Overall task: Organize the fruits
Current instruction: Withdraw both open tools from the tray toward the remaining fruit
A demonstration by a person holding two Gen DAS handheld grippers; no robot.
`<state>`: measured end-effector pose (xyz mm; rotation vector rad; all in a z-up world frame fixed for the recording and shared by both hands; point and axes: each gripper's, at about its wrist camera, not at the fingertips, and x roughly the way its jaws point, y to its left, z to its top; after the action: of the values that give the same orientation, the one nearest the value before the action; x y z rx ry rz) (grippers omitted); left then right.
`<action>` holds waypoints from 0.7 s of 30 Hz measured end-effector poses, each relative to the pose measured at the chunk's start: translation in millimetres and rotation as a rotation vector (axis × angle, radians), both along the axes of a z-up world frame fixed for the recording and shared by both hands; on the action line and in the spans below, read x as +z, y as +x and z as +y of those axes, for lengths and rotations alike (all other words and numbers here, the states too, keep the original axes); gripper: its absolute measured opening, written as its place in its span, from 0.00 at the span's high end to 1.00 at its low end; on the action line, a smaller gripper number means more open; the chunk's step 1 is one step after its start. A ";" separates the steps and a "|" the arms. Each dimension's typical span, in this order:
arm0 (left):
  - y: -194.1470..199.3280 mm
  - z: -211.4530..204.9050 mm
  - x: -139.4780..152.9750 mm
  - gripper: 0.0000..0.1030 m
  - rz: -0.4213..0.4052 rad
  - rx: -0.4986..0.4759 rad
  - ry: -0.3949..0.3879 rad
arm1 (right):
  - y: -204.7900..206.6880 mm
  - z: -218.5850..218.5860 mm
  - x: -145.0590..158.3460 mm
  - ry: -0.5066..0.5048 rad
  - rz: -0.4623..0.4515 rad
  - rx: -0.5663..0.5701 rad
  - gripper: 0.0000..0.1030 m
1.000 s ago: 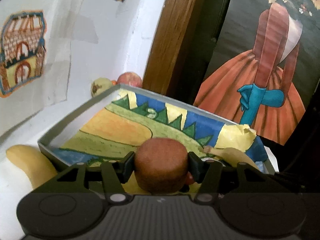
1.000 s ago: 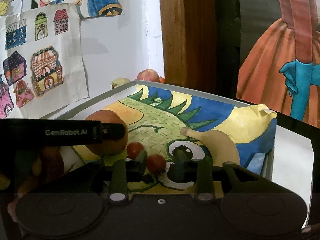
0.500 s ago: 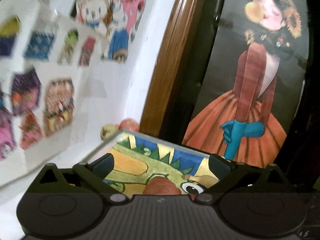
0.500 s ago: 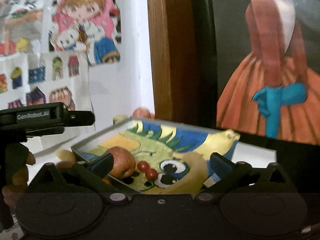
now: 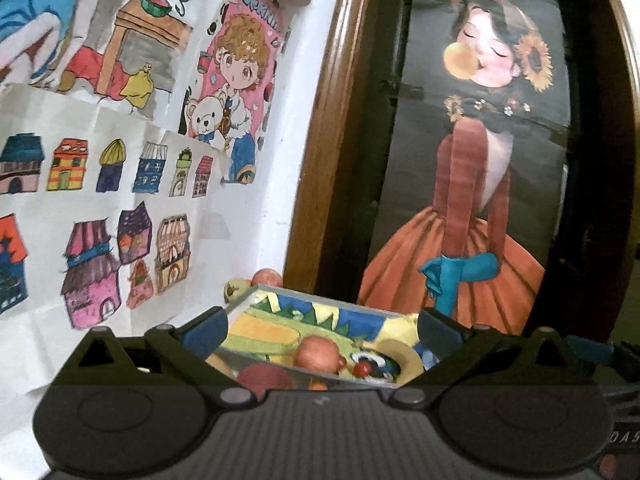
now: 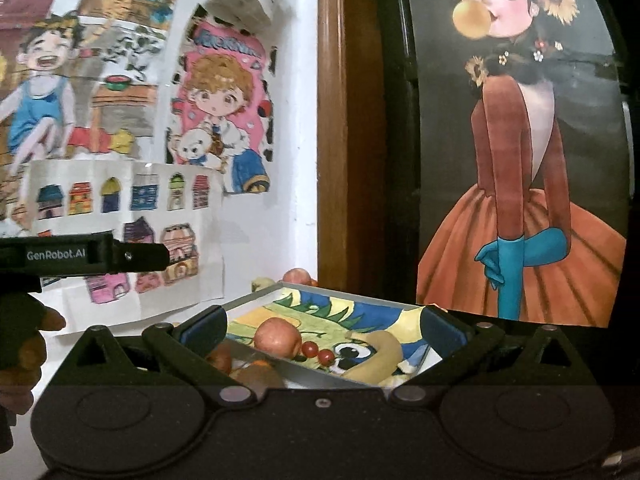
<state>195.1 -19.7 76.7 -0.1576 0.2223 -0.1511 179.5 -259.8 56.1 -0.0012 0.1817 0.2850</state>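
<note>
A shallow grey tray [image 5: 320, 294] [image 6: 344, 298] lined with a coloured drawing holds a reddish apple [image 5: 318, 354] [image 6: 278, 336], two small red cherry tomatoes [image 6: 316, 351] and a banana [image 6: 380, 360]. More fruit lies outside it: a red round fruit [image 5: 262, 376] at the near rim, and an apple [image 5: 267, 277] and a pale fruit [image 5: 236, 290] behind the far corner. My left gripper [image 5: 322, 326] hangs open and empty, above and in front of the tray. My right gripper [image 6: 324, 326] is open and empty too, equally drawn back. The left tool [image 6: 80, 256] shows at that view's left.
A white wall covered with children's drawings [image 5: 120, 200] stands on the left. A brown wooden frame [image 5: 320, 160] and a dark poster of a woman in an orange dress [image 5: 472, 240] rise behind the tray. A hand [image 6: 24, 344] holds the left tool.
My left gripper let go of the apple into the tray and opened. The right gripper let go of a cherry tomato and opened. Both pulled up and back from the tray.
</note>
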 end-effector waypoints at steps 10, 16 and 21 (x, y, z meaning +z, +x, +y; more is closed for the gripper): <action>-46.4 14.8 -16.4 0.00 0.031 0.016 0.025 | -53.1 18.0 -12.3 -0.050 0.023 0.002 0.01; -60.8 21.0 -29.6 0.00 0.052 0.047 0.068 | -60.4 24.0 -22.3 -0.069 0.091 -0.028 0.01; -67.0 23.3 -41.7 0.00 0.093 0.016 0.103 | -63.5 27.6 -36.6 -0.088 0.157 -0.027 0.01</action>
<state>128.1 3.6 35.0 -0.0642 0.3206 -0.1158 116.0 -232.1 19.4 -0.0639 0.3494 0.2501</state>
